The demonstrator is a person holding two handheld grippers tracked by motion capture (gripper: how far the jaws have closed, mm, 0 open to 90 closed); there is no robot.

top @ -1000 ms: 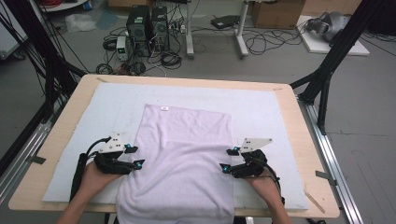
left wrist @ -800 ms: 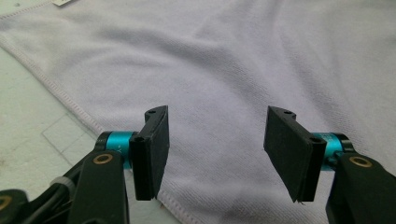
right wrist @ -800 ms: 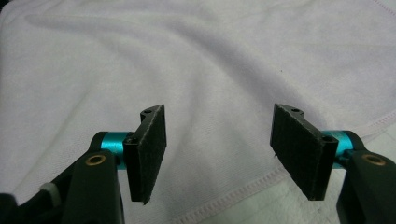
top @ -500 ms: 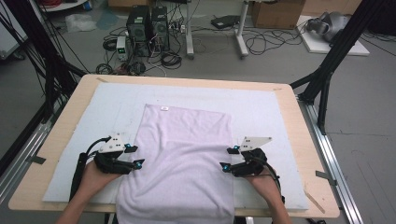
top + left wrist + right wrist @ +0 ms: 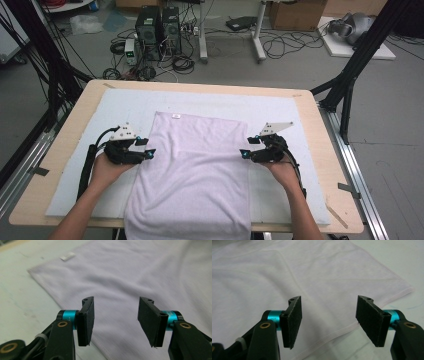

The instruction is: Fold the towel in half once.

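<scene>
Both the left gripper (image 5: 113, 323) and right gripper (image 5: 329, 323) hang open and empty above the pale towel's (image 5: 195, 170) side hems, which run just beyond their fingertips, apparently poised to pinch them.

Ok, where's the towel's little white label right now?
In the high view the label sits near the far edge of the towel, toward its far-left corner, beyond the left gripper; the left gripper view shows it at upper left.

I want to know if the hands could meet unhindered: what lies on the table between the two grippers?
The high view shows just the white towel lying flat between the left gripper and the right gripper.
</scene>
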